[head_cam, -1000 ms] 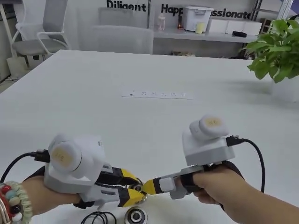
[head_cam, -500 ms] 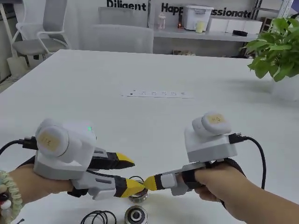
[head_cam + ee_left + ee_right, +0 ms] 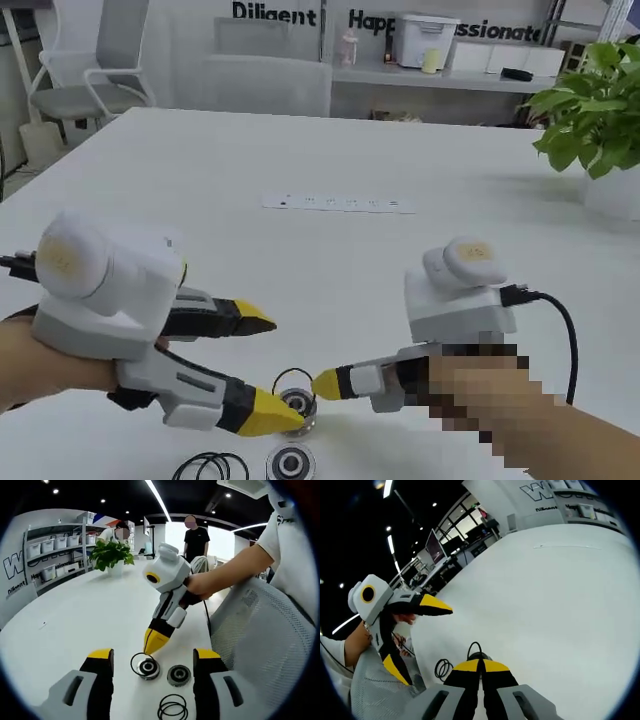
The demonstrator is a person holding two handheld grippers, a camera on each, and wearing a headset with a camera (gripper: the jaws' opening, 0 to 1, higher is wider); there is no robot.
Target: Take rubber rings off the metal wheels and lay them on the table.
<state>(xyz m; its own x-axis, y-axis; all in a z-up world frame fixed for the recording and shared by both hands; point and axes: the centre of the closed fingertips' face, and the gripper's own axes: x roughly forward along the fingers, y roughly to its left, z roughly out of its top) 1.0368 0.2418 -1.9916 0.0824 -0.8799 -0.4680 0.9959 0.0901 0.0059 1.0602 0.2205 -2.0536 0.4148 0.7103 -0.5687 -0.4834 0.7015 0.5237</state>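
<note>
A metal wheel (image 3: 299, 405) (image 3: 149, 669) lies on the white table near its front edge. A thin black rubber ring (image 3: 291, 379) (image 3: 136, 661) (image 3: 474, 647) stands half off it. My right gripper (image 3: 322, 383) (image 3: 481, 666) (image 3: 153, 644) is shut, pinching that ring at the wheel's right side. My left gripper (image 3: 258, 367) (image 3: 153, 658) (image 3: 417, 637) is open, one jaw above and one to the left of the wheel, holding nothing. A second wheel (image 3: 290, 463) (image 3: 178, 675) lies bare just in front. Loose rubber rings (image 3: 210, 467) (image 3: 172, 707) (image 3: 442, 669) lie beside it.
A flush power strip (image 3: 337, 204) sits mid-table. A potted plant (image 3: 595, 110) stands at the far right edge. Chairs (image 3: 272, 85) line the far side. A person stands beyond the table end in the left gripper view.
My left gripper, shut around the wheel one second ago, has opened and drawn back up and left. The right gripper has stayed at the ring, which now stands up off the wheel.
</note>
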